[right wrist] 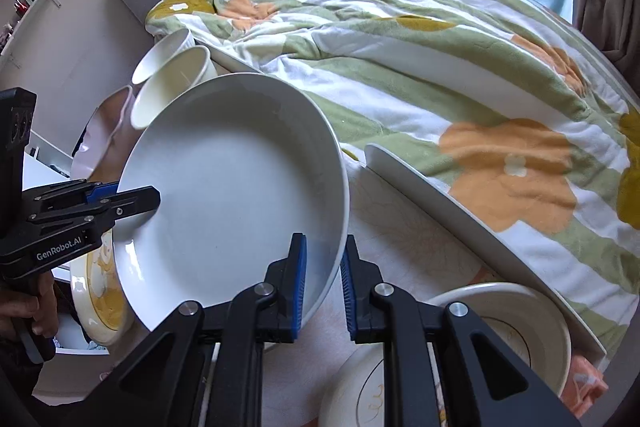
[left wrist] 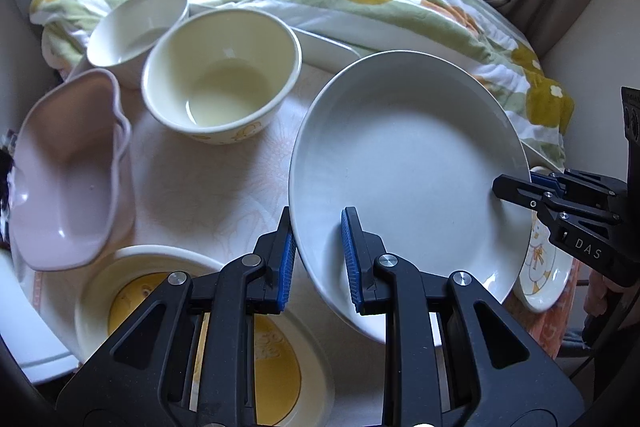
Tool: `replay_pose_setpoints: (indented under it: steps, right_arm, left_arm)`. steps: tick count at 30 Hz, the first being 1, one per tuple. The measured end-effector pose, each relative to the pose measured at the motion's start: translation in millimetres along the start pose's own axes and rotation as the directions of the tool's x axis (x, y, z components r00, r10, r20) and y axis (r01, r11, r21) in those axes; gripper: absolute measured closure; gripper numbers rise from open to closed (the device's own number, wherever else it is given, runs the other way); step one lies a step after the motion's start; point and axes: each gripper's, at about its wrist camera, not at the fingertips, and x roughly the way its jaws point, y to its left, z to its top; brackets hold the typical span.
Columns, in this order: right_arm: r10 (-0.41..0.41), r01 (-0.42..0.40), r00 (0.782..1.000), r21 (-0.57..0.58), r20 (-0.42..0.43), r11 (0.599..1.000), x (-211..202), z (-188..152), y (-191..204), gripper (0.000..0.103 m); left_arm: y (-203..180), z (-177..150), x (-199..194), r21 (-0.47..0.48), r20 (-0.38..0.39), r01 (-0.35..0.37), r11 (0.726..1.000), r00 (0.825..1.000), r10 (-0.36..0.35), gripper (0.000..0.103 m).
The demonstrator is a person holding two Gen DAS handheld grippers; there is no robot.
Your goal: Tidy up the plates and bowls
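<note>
A large white deep plate (left wrist: 404, 163) is held tilted above the table between both grippers; it also shows in the right wrist view (right wrist: 236, 195). My left gripper (left wrist: 318, 255) straddles its near rim, one pad inside and one outside, closed on it. My right gripper (right wrist: 323, 279) grips the opposite rim the same way; it shows in the left wrist view (left wrist: 520, 191). The left gripper shows in the right wrist view (right wrist: 132, 201). A cream bowl (left wrist: 222, 75), a white bowl (left wrist: 136, 27) and a pink wavy bowl (left wrist: 68, 167) stand on the table.
A cream plate with a yellow centre (left wrist: 132, 291) lies under my left gripper. A plate with a duck picture (left wrist: 544, 263) lies under the white plate's right edge. A cream bowl (right wrist: 516, 323) and a small plate (right wrist: 356, 391) lie near my right gripper. A flowered quilt (right wrist: 440, 59) borders the table.
</note>
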Motion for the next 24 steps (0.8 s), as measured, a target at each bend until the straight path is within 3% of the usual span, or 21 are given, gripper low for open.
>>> replay_pose_setpoints:
  steps: [13,19,24]
  right_arm:
    - [-0.065,0.059,0.996,0.102,0.054,0.993,-43,-31,74,0.088]
    - [-0.107,0.093,0.993,0.206,0.056,0.974,-39,-58,126,0.088]
    - [-0.134,0.109,0.990,0.335,0.054,0.936,-30,-80,154,0.088]
  left_arm:
    - [45,-29,-62,0.109,0.033,0.071,0.991,0.997,-0.075,0.083]
    - [87,-50,-76,0.202,-0.017,0.120,0.972,0.993,-0.119,0.083]
    - [114,-72,-74,0.278,-0.081,0.172,0.945,0.985,-0.155,0.083]
